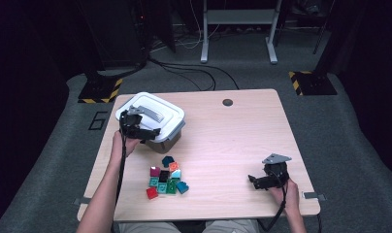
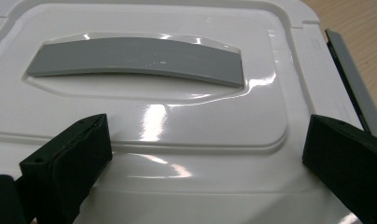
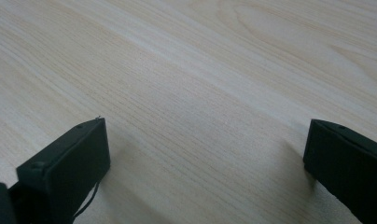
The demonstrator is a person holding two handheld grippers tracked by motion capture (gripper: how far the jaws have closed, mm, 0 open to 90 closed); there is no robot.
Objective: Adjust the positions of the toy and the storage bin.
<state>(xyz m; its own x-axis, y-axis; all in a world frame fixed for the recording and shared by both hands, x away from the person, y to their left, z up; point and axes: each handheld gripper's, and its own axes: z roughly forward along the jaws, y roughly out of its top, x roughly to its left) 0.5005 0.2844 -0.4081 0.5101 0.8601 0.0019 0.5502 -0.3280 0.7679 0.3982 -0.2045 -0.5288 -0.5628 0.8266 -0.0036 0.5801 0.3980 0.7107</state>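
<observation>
The box lid (image 2: 177,121) lies just under the left gripper (image 1: 138,131), jaws wide apart, its grey handle (image 2: 135,58) ahead. The right gripper (image 1: 262,182), also spread, rests on the table (image 3: 200,93).

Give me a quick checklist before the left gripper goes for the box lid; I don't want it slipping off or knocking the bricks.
1. Left gripper jaws open: ok, wide apart above the white lid.
2. Aimed at the grey handle: ok, the handle lies ahead, between the jaws.
3. Lid seated on the box: ok by the high view; whether it is latched, cannot tell.
4. Nothing lying on the lid: ok.
5. Coloured bricks clear of the box: ok, clustered on the table in front of it, apart.
6. Right gripper out of the way: ok, open over bare wood at the right.
</observation>
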